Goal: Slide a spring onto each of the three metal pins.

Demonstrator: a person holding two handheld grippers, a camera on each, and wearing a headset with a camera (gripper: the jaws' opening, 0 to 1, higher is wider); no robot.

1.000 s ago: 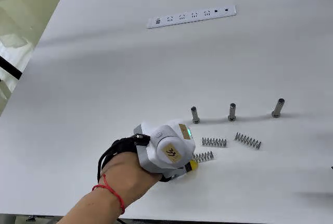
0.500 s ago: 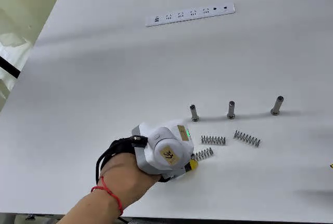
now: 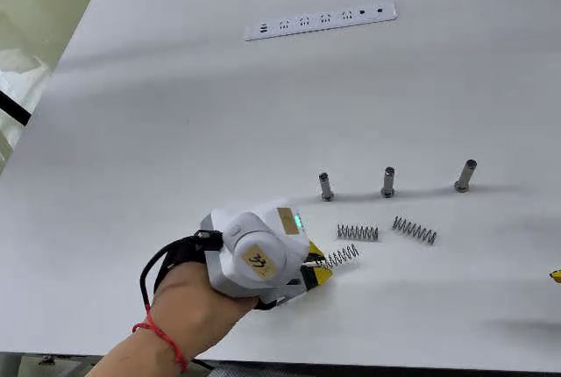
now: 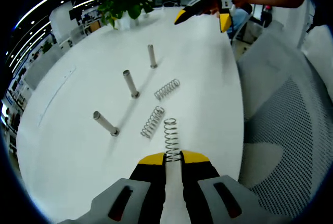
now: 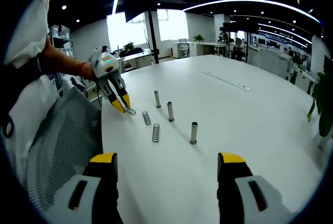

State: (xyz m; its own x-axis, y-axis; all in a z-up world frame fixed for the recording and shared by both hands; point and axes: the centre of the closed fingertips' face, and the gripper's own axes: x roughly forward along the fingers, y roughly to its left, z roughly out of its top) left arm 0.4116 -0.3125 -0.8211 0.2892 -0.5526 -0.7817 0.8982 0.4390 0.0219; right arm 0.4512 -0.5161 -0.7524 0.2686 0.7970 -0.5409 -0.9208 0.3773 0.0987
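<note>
Left hand-held gripper (image 4: 173, 157): we see its yellow tips drawn nearly together, pinching the near end of one spring.
Pinched spring (image 4: 171, 138): thin silver wire coil with open turns, straight, running away from the tips over the white surface (image 3: 175, 131); we can't tell if it is lifted.
Other springs: same look; middle spring (image 3: 358, 232) and far spring (image 3: 414, 231) lie flat, apart from each other, just in front of the pins.
Pins: three short grey metal posts with wider feet, upright in a row, no spring on any: nearest pin (image 3: 325, 187), middle pin (image 3: 387, 181), far pin (image 3: 465, 175).
Right hand-held gripper (image 5: 167, 159): jaws spread wide, well off from the springs.
Power strip (image 3: 320, 22): white, flat, on the far side.
</note>
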